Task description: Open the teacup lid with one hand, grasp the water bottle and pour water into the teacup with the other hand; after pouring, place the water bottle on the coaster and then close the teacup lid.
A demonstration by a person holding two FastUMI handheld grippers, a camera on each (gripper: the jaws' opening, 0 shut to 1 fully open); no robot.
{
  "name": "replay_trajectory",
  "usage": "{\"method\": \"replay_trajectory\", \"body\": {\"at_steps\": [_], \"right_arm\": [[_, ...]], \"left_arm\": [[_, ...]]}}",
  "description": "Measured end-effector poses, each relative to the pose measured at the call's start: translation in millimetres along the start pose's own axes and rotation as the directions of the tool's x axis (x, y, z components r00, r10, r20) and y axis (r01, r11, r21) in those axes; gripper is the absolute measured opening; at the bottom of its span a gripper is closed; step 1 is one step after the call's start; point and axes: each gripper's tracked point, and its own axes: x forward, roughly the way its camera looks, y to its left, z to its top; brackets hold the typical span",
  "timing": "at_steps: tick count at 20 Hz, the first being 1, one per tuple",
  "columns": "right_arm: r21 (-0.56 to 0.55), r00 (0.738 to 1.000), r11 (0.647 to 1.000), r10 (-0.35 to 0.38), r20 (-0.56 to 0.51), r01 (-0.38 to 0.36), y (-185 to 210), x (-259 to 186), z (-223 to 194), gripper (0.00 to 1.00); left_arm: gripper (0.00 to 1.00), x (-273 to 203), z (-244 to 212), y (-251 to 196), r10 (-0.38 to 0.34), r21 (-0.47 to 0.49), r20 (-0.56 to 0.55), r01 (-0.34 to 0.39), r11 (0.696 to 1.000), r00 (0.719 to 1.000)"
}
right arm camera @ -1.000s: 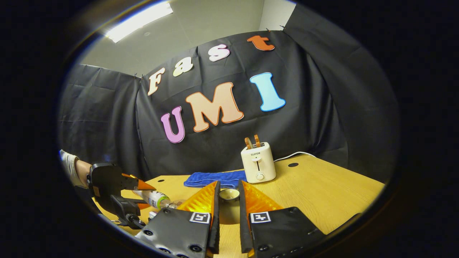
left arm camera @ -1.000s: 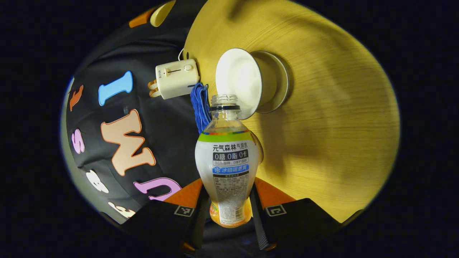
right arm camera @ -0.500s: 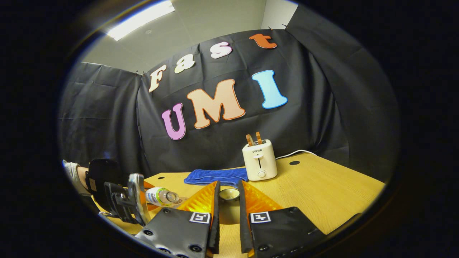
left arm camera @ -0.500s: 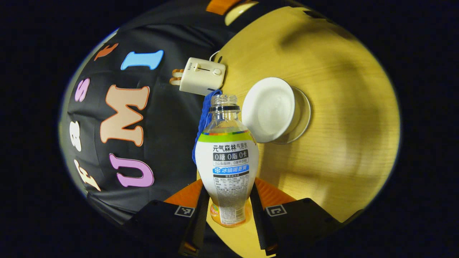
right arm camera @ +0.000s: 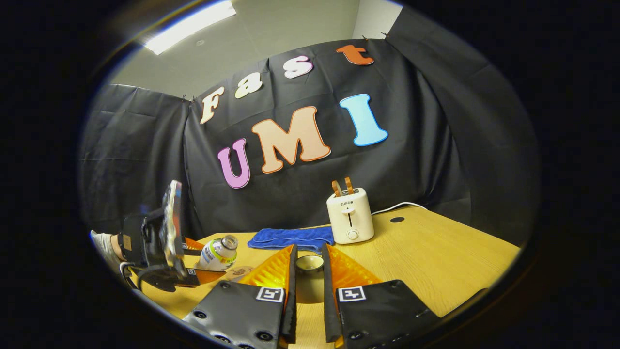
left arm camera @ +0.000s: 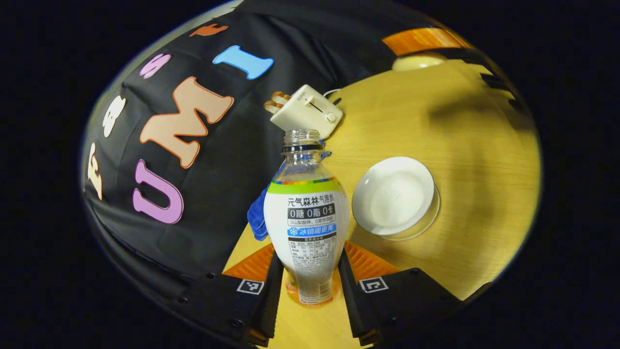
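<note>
The water bottle point(left arm camera: 306, 218), uncapped, is clamped between both fingers of the left gripper point(left arm camera: 307, 281) above the wooden table point(left arm camera: 465, 145), left of the open white teacup point(left arm camera: 395, 196), while the right gripper point(right arm camera: 308, 281) pinches the teacup lid point(right arm camera: 310, 263) near the toaster point(right arm camera: 348, 218).

I count one water bottle point(left arm camera: 306, 213), one teacup point(left arm camera: 393, 196), one lid point(right arm camera: 310, 263), one toaster point(right arm camera: 348, 216), one blue towel point(right arm camera: 290, 238), one coaster point(right arm camera: 238, 272).
</note>
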Motion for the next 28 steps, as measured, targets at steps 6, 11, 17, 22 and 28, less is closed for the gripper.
{"method": "replay_trajectory", "body": {"at_steps": [6,11,17,22,28], "right_arm": [[0.000,1.000,1.000,-0.003,-0.005,0.003,-1.1,0.3,-2.0,0.26],[-0.003,1.000,1.000,-0.002,-0.009,0.002,0.0,1.3,-3.3,0.26],[0.001,1.000,1.000,-0.007,-0.015,0.007,-3.1,3.9,-6.8,0.26],[0.002,1.000,1.000,-0.012,-0.023,0.012,-6.4,5.0,-10.2,0.26],[0.004,0.999,1.000,-0.013,-0.045,0.013,-6.7,8.5,-18.8,0.26]], "left_arm": [[0.56,8.5,30.9,22.8,0.058,-0.282,0.132,-0.019,0.959,0.990],[0.55,20.8,45.8,42.8,0.123,-0.471,0.220,-0.005,0.882,0.968],[0.55,40.9,28.7,54.1,0.172,-0.572,0.199,-0.028,0.820,0.965],[0.56,50.3,21.2,69.0,0.254,-0.663,0.211,-0.052,0.747,0.944],[0.58,58.0,10.6,62.1,0.248,-0.696,0.197,-0.043,0.717,0.949]]}}
